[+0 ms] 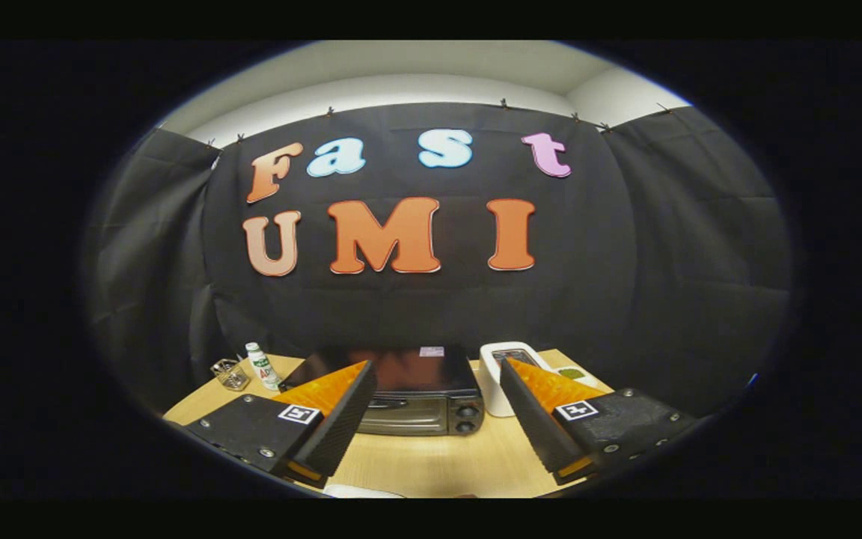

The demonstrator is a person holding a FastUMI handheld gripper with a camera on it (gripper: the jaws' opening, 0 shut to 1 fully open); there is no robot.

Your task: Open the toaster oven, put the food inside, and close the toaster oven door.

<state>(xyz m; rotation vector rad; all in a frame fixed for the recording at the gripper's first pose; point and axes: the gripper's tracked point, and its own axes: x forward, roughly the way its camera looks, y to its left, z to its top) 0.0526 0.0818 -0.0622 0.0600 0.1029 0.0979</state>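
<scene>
Dim, fisheye-warped, edges darkened; glare on the toaster oven (410, 372) top.

My fingers (502, 382) hide both front corners of dark glossy-topped toaster oven (416, 393). Green item on white plate (577, 374) too small to tell. Pale object (360, 492) at near surface edge cut off.

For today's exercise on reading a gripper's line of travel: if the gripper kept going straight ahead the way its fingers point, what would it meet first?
Most likely the toaster oven. The gripper is open, fingers spread, and the oven's closed front stands on the table just beyond them. Depth is hard to judge.
</scene>
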